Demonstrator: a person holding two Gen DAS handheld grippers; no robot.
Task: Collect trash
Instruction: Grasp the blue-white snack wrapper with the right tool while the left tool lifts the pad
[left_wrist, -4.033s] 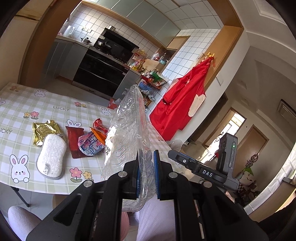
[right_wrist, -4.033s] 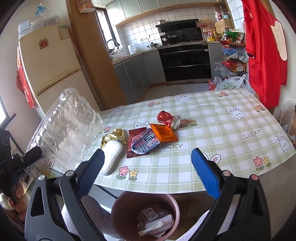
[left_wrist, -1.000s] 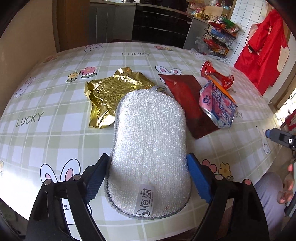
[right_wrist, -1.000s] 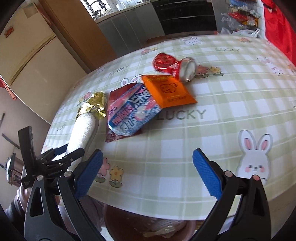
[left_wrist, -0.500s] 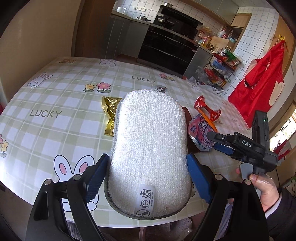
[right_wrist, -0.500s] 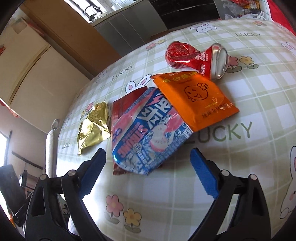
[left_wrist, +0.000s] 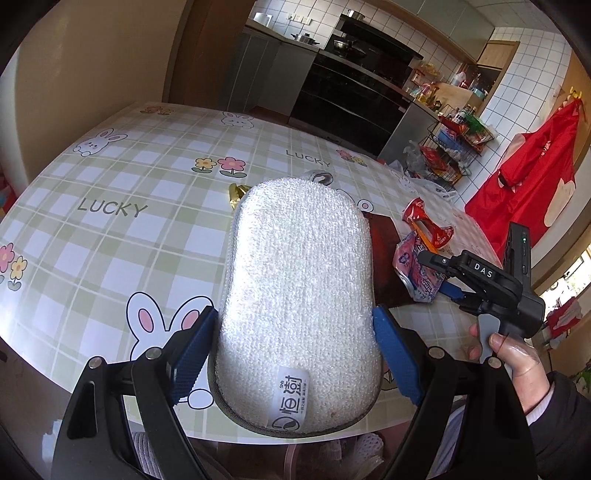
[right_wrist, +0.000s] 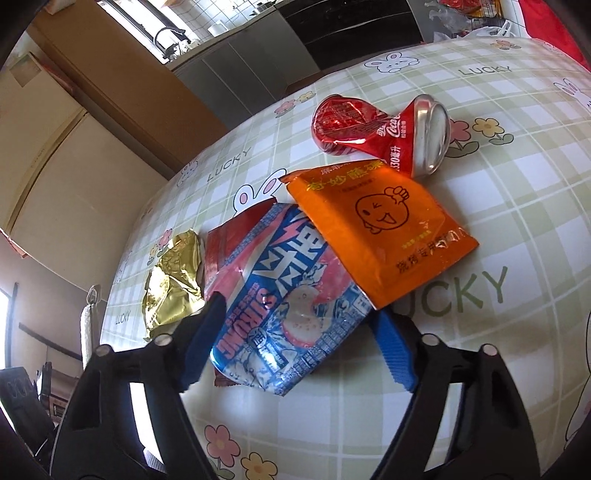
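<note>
My left gripper (left_wrist: 295, 350) is shut on a white sponge (left_wrist: 299, 277), which it holds by its long sides above the checked table (left_wrist: 110, 206). My right gripper (right_wrist: 295, 343) sits low over a blue-and-pink snack wrapper (right_wrist: 288, 302). Its jaws are closing with the wrapper between them, and the wrapper lies flat and uncrushed. An orange packet (right_wrist: 376, 232) overlaps the wrapper's far corner. A dark red wrapper (right_wrist: 229, 240) lies under it. A gold foil wrapper (right_wrist: 171, 284) is to the left and a crushed red cola can (right_wrist: 380, 129) lies behind.
A hand (left_wrist: 513, 354) holds the right gripper at the table's right edge. Beyond the table are kitchen cabinets, a black oven (left_wrist: 343, 99), a wire rack (left_wrist: 450, 151) and a hanging red apron (left_wrist: 528, 162). A fridge (right_wrist: 55, 177) stands to the left.
The left gripper has lifted the sponge off the table and tilted up. The right gripper has moved in low over the wrappers, and its jaws have narrowed around the blue-and-pink one.
</note>
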